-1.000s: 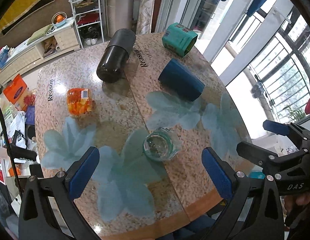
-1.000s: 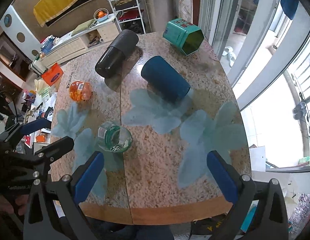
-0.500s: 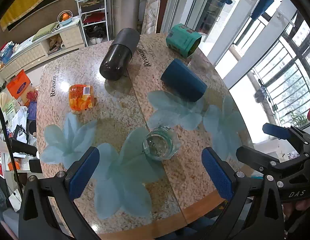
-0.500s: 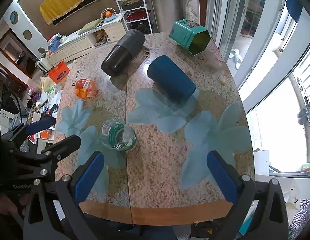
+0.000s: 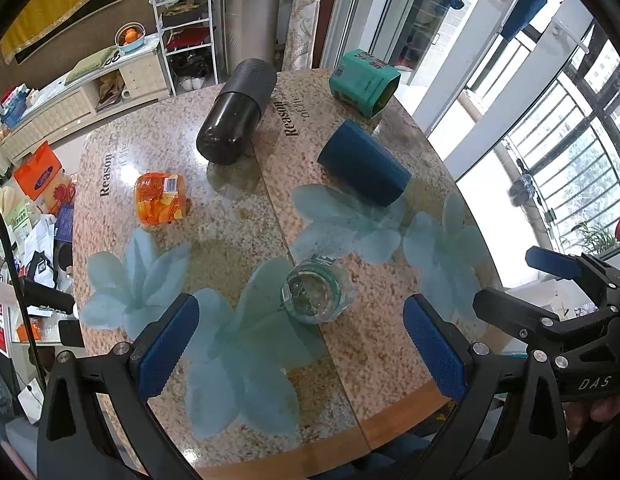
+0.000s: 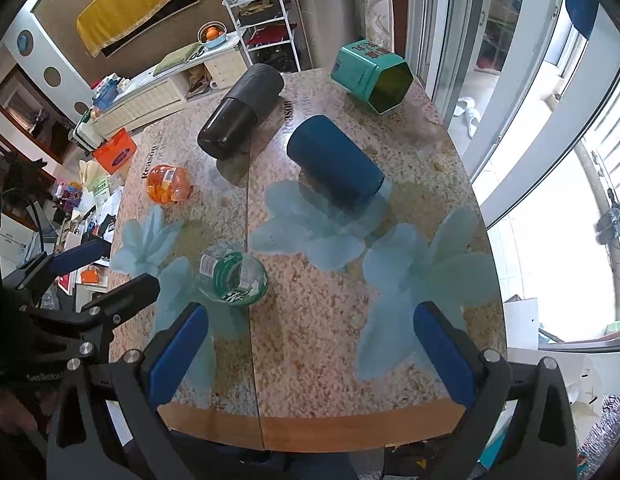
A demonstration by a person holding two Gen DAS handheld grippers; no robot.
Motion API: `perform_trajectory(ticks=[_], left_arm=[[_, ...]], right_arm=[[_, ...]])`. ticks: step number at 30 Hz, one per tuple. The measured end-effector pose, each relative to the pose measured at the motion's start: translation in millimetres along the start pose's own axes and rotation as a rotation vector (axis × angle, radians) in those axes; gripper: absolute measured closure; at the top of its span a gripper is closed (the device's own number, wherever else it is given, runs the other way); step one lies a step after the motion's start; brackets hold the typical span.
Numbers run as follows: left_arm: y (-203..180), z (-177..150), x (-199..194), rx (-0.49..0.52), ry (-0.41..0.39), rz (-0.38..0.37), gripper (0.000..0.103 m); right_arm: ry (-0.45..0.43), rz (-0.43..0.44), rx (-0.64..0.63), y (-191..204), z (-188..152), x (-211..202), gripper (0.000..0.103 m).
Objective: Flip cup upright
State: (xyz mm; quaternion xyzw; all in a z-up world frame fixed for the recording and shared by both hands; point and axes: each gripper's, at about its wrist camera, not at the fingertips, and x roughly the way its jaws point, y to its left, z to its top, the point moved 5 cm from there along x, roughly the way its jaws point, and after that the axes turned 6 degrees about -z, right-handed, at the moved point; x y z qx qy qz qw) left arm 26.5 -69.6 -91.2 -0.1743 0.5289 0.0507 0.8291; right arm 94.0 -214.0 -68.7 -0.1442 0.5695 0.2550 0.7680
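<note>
A dark blue cup [image 5: 363, 170] lies on its side on the granite table [image 5: 238, 240], its mouth toward the right; it also shows in the right wrist view [image 6: 335, 162]. My left gripper [image 5: 302, 344] is open and empty above the table's near edge, well short of the cup. My right gripper [image 6: 310, 348] is open and empty, also above the near edge. Each gripper shows at the edge of the other's view.
A black cylinder [image 5: 236, 116] and a green tin [image 5: 363, 82] lie on their sides at the far end. An orange jar [image 5: 160, 200] lies at the left. A clear green-labelled bottle [image 5: 315, 294] stands near the front. Windows are at the right.
Both grippers have drawn back and up a little, so the table objects sit slightly farther away in both views. Nothing on the table has moved.
</note>
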Motion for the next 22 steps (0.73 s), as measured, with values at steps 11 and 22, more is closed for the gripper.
perform_trajectory(ticks=[11, 22], left_arm=[[-2.1, 0.6, -4.1, 0.001, -0.007, 0.008, 0.0], [-5.0, -1.4, -6.8, 0.01, -0.025, 0.011, 0.0]], right_arm=[[-0.013, 0.016, 0.004, 1.3, 0.8, -2.1, 0.0], [-0.027, 0.018, 0.015, -0.1, -0.8, -6.4, 0.0]])
